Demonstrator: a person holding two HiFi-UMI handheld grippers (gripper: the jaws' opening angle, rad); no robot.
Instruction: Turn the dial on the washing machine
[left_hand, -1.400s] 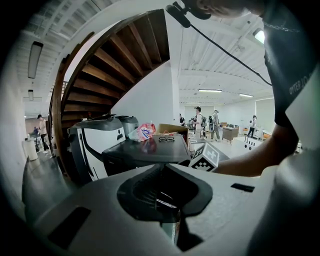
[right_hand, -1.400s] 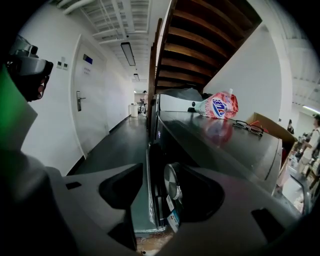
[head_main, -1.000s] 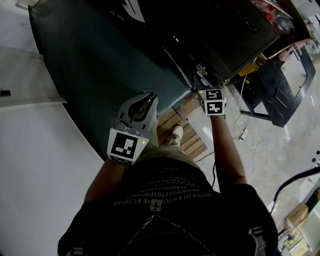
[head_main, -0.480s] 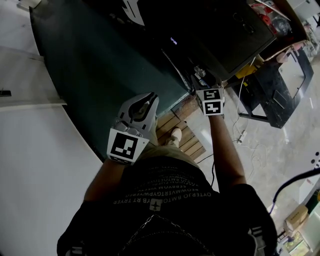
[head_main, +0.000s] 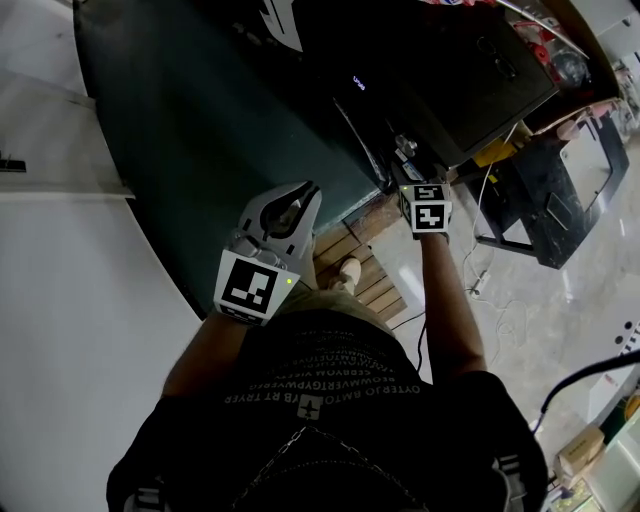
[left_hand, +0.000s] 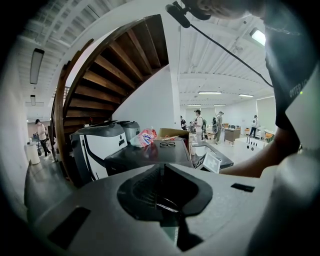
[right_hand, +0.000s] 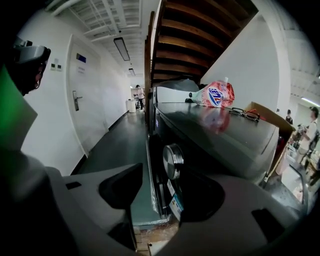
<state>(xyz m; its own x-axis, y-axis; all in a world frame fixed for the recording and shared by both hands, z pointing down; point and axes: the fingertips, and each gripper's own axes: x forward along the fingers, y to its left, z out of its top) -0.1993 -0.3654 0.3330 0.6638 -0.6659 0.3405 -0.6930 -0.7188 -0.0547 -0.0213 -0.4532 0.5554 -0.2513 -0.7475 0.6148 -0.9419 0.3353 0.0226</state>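
The dark washing machine (head_main: 450, 70) fills the upper right of the head view, with a small lit display (head_main: 358, 83) on its front edge. In the right gripper view its round silver dial (right_hand: 172, 161) sticks out of the front panel. My right gripper (right_hand: 165, 189) is open, and the dial sits just ahead in the gap between the jaws, not clamped. From above, the right gripper (head_main: 407, 155) is at the machine's front and hides the dial. My left gripper (head_main: 298, 200) hangs back beside my body, shut on nothing, also seen in the left gripper view (left_hand: 162, 197).
A pink detergent bag (right_hand: 215, 95) and glasses (right_hand: 245, 114) lie on the machine's top. A wooden pallet (head_main: 372, 272) is under its front edge. A dark metal frame (head_main: 560, 190) and cables (head_main: 490, 268) are on the floor at right. A wooden staircase (right_hand: 200, 30) rises overhead.
The head view has shifted slightly. Both grippers hold almost the same places, the right one still at the machine's front.
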